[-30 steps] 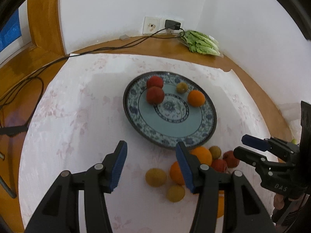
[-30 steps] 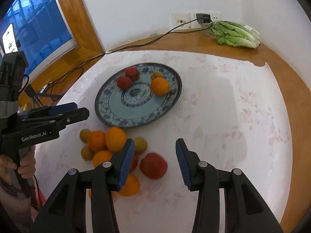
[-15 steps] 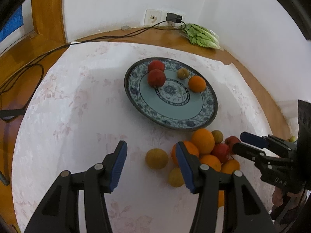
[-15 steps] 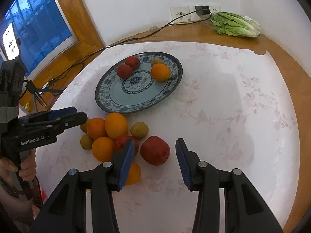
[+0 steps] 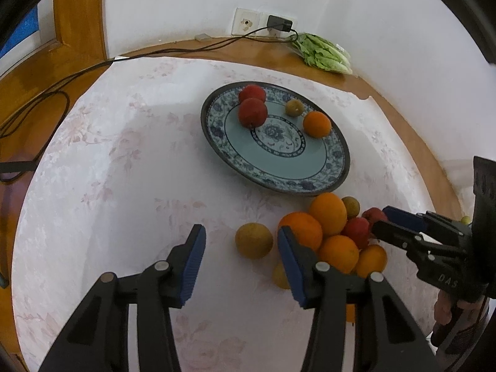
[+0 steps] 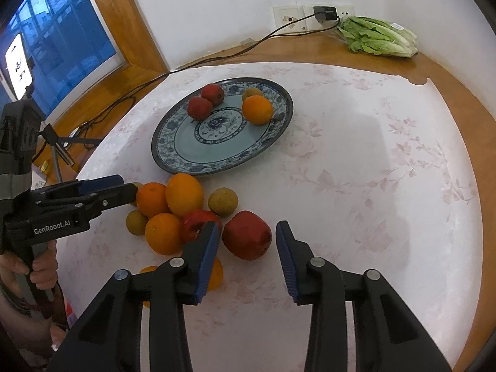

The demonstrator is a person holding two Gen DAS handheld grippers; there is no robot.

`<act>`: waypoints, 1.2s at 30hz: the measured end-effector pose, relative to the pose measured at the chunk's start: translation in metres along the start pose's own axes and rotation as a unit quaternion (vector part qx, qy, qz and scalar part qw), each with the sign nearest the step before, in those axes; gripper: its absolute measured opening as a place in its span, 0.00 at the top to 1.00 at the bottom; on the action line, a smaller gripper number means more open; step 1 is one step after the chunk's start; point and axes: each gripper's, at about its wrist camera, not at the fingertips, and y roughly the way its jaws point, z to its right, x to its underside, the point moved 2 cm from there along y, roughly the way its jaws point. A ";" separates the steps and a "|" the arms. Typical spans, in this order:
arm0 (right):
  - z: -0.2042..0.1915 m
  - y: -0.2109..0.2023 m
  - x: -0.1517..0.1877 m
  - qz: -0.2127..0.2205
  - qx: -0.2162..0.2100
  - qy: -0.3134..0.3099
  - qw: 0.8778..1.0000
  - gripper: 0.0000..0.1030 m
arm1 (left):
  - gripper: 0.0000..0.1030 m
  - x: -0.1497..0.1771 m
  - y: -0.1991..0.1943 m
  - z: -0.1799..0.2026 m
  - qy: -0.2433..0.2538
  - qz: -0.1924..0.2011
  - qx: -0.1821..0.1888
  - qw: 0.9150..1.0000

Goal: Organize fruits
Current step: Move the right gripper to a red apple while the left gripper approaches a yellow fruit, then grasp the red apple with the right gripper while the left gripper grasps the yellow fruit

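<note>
A blue patterned plate (image 5: 272, 183) (image 6: 217, 167) holds two red apples, one orange and a small brownish fruit. A pile of oranges, red apples and small yellowish fruits lies on the cloth in front of it. My left gripper (image 5: 241, 263) (image 6: 130, 187) is closing, with a yellow-brown fruit (image 5: 254, 240) between its fingertips; the pads stand apart from it. My right gripper (image 6: 247, 257) (image 5: 383, 218) is closing too, around a red apple (image 6: 248, 238) that rests on the cloth. A thin gap still shows at its right pad.
A bagged lettuce (image 5: 322, 54) (image 6: 378, 37) lies on the wooden tabletop by the back wall. A charger cable (image 6: 217, 59) runs from the wall socket across the wood to the left. A tripod with a phone (image 6: 18, 62) stands at the window on the left.
Both wrist views have shifted, so the fruit pile now sits higher and larger between the fingers. Both pairs of jaws have narrowed a little. The fruit on the plate has not moved.
</note>
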 end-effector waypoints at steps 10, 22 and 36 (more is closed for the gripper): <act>0.000 0.000 0.001 0.002 -0.007 -0.003 1.000 0.62 | 0.57 0.000 0.001 -0.003 -0.004 0.009 0.007 1.000; 0.001 0.001 0.001 0.000 -0.018 0.006 1.000 0.62 | 0.67 0.001 0.001 0.001 0.000 0.012 0.014 1.000; 0.001 -0.002 0.001 0.008 -0.020 0.008 1.000 0.68 | 0.76 0.001 -0.002 -0.001 -0.018 0.013 0.029 0.999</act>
